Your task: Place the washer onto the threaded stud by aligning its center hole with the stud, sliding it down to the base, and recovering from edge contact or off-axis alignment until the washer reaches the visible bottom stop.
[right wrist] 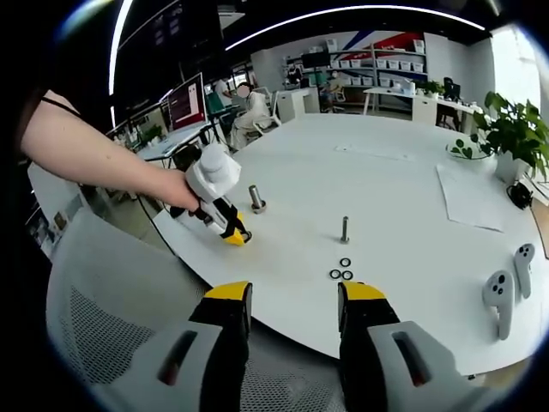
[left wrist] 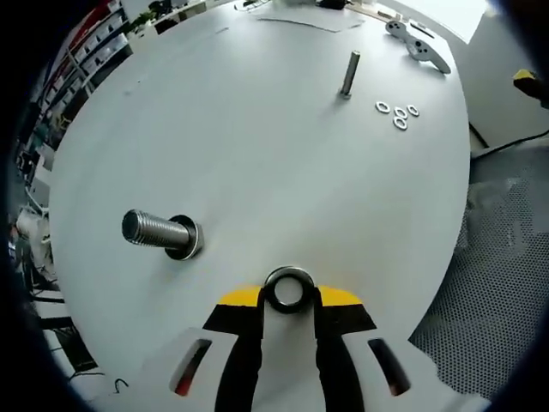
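Note:
My left gripper (left wrist: 288, 299) is shut on a steel washer (left wrist: 287, 288), its hole facing the camera, low over the white round table (left wrist: 257, 137). The thick threaded stud (left wrist: 157, 230) stands on its wide base to the left of the washer, apart from it. From the right gripper view, the left gripper (right wrist: 233, 232) sits in a person's hand just left of that stud (right wrist: 256, 198). My right gripper (right wrist: 293, 300) hangs open off the table's near edge with nothing between its fingers.
A thinner stud (left wrist: 349, 74) (right wrist: 345, 229) stands farther in, with three loose washers (left wrist: 396, 112) (right wrist: 342, 270) beside it. Two grey controllers (right wrist: 503, 294) lie at the right edge, a paper sheet (right wrist: 467, 196) beyond. A mesh chair (right wrist: 103, 318) sits below the table edge.

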The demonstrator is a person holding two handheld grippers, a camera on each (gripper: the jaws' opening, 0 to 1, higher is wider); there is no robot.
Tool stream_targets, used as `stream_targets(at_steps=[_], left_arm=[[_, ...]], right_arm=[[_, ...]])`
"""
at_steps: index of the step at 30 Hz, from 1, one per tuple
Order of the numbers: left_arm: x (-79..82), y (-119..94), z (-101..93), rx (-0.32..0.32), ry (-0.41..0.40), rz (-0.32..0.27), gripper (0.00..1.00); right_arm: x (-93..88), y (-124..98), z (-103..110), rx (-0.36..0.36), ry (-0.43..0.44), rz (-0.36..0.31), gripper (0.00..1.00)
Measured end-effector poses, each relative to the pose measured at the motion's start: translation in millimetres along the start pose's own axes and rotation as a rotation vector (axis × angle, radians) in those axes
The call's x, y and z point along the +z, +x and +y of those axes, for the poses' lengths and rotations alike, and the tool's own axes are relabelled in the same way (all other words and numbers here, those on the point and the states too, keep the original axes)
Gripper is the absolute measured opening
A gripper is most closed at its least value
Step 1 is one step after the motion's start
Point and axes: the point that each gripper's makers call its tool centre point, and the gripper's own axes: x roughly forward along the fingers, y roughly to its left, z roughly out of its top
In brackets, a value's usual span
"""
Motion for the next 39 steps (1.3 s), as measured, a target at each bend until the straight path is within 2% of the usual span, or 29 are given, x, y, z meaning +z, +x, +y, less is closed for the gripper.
stream_targets(at_steps=[4, 9, 17, 20, 22, 36, 39], left_arm=[[-14.4, -3.3, 2.6, 0.004, -0.001, 0.024, 0.21], [-24.0, -5.7, 1.6, -0.003, -0.01, 0.048, 0.21], [-22.5, -4.8, 2.2, -0.003, -0.037, 0.077, 0.23], [-22.5, -4.4, -0.8, -0.005, -0.052, 0.075, 0.27], [-22.7, -3.9, -3.5, -0.003, -0.033, 0.08, 0.29], [-23.2, -4.2, -1.6, 0.009, -0.055, 0.063, 0.27], [-23.7, -4.4, 1.5, 0.01, -0.04, 0.069, 0.21]], right_arm=[[0.2, -0.2, -0.3, -0.001, 0.005, -0.002, 0.42], [-0.8, -0.1, -0.9, -0.003, 0.005, 0.003, 0.42], [-0.1, -0.5, -1.5, -0.007, 0.006, -0.002, 0.42], [-0.4, -0.3, -0.6, -0.004, 0.004, 0.001, 0.42], [-0.6, 0.0, 0.6, 0.0, -0.001, 0.003, 0.42], [-1.6, 0.2, 1.9, 0.004, -0.008, 0.009, 0.42], [-1.9, 0.3, 1.9, 0.005, -0.006, 0.01, 0.41]])
